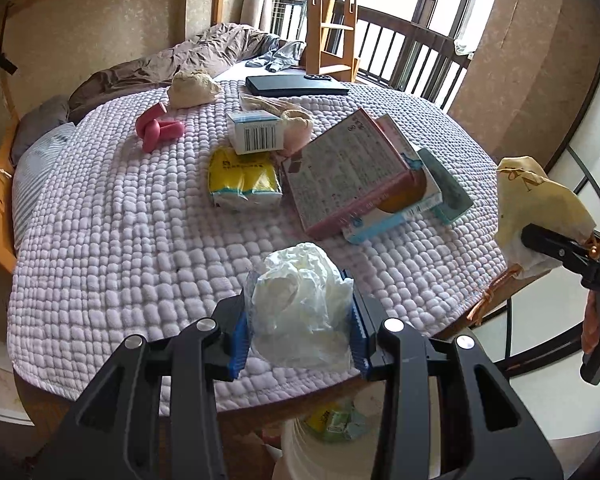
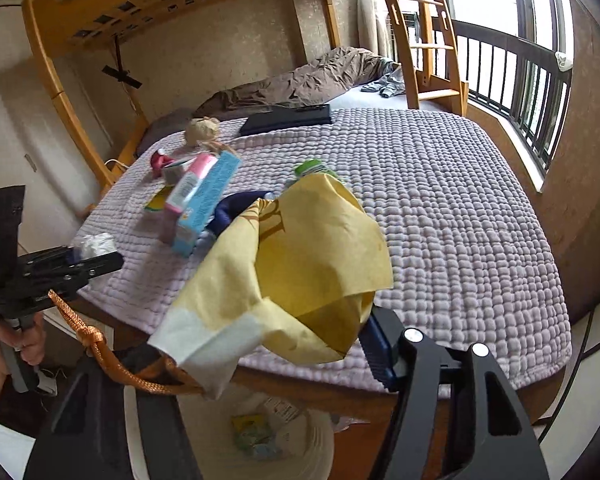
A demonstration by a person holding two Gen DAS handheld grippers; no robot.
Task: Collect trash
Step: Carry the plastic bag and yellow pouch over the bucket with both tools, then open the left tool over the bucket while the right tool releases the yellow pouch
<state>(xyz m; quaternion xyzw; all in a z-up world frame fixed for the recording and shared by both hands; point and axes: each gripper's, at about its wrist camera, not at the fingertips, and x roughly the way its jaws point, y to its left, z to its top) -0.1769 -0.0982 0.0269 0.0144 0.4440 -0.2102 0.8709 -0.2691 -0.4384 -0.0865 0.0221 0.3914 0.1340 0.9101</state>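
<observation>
Left gripper (image 1: 300, 320): jaws clamped on one crumpled white wad (image 1: 304, 300) in clear wrap, at near bed edge. White bin (image 1: 320, 452) directly below and slightly nearer; two or so wrappers inside. Right gripper (image 2: 260, 340): jaws pinching one yellow paper wrapper (image 2: 300, 256), its long axis running far-right to near-left, over same bin (image 2: 300, 440). Both about equally near bin. Still on quilt (image 1: 100, 240): three boxes (image 1: 352, 176), one yellow pack (image 1: 242, 180).
</observation>
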